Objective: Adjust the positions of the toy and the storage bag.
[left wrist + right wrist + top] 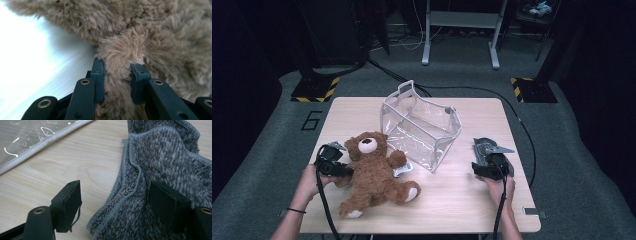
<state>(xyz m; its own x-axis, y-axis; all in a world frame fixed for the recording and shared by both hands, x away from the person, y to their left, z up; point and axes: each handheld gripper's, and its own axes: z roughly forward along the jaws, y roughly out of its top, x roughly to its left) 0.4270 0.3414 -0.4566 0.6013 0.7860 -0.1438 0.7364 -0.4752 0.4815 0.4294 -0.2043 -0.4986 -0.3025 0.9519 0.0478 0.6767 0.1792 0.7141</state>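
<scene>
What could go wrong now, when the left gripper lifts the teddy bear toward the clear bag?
1. The left gripper pinches only a thin tuft of the teddy bear; it may slip out.
2. The clear bag stands light and unheld; the bear may tip it.
3. The right gripper stands open over the grey cloth and could snag it.

- In the left gripper view the teddy bear [140, 30] runs off the top and right edges, so its head and legs are cut away.
- The grey cloth [160, 170] runs off the right gripper view's right and lower edges.
- The right gripper [488, 167] covers most of that cloth in the high view.
- The white tag [402, 169] beside the bear is too small to read.
</scene>
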